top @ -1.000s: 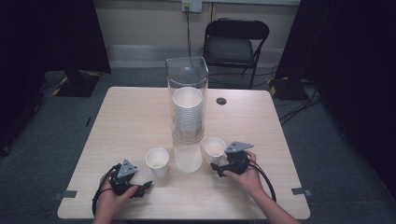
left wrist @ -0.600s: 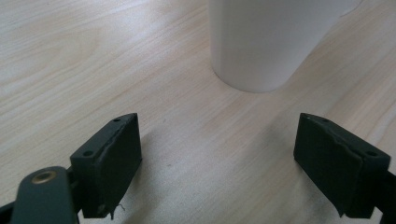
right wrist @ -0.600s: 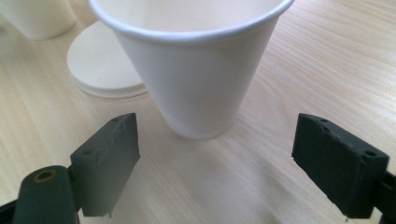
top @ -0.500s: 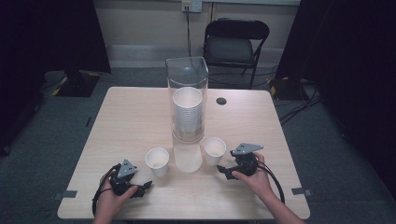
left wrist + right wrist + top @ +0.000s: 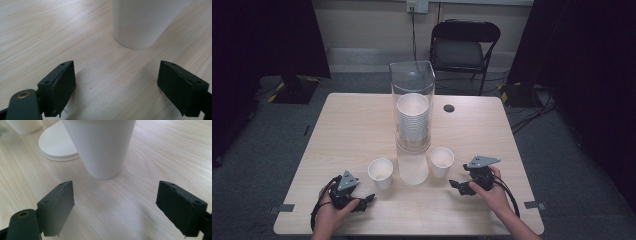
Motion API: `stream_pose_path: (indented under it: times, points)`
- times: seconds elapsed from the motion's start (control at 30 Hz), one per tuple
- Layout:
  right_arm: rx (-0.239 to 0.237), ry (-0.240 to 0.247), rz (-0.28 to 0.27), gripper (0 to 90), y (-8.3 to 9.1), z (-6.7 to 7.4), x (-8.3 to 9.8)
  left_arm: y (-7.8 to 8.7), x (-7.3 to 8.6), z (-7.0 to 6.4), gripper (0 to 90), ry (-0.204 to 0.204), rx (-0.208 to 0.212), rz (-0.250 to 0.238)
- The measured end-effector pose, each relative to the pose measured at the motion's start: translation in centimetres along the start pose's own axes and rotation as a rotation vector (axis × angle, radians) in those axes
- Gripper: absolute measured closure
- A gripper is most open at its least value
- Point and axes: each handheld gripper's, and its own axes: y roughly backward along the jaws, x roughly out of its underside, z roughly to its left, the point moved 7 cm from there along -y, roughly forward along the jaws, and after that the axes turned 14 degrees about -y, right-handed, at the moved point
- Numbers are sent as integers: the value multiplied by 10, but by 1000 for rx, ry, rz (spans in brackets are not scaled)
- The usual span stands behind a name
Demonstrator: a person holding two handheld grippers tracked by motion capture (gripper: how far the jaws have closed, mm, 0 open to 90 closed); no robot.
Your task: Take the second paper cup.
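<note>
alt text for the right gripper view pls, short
A white paper cup stands upright on a pale wood table, just ahead of the right gripper, whose two black jaws are open with nothing between them. Behind the cup to the left lie the flat white base of a cup dispenser and the bottom of a second white cup.

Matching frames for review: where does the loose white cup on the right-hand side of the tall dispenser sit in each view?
High view: right cup, lower centre, beside the dispenser base.
Right gripper view: top centre, ahead of open jaws.
Left gripper view: not identifiable.
Shared landmark: dispenser base.
</note>
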Motion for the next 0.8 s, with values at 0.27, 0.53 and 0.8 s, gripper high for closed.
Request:
stream_pose_path:
  times: [0.27, 0.53, 0.8]
  points:
    - [-4, -2, 3, 143, 8, -5, 4, 0, 0, 0, 146, 0, 0, 0]
    - [11, -11, -6, 143, 19, -14, 7, 0, 0, 0, 146, 0, 0, 0]
    - [13, -23, 2, 145, 30, -23, 19, 0, 0, 0, 146, 0, 0, 0]
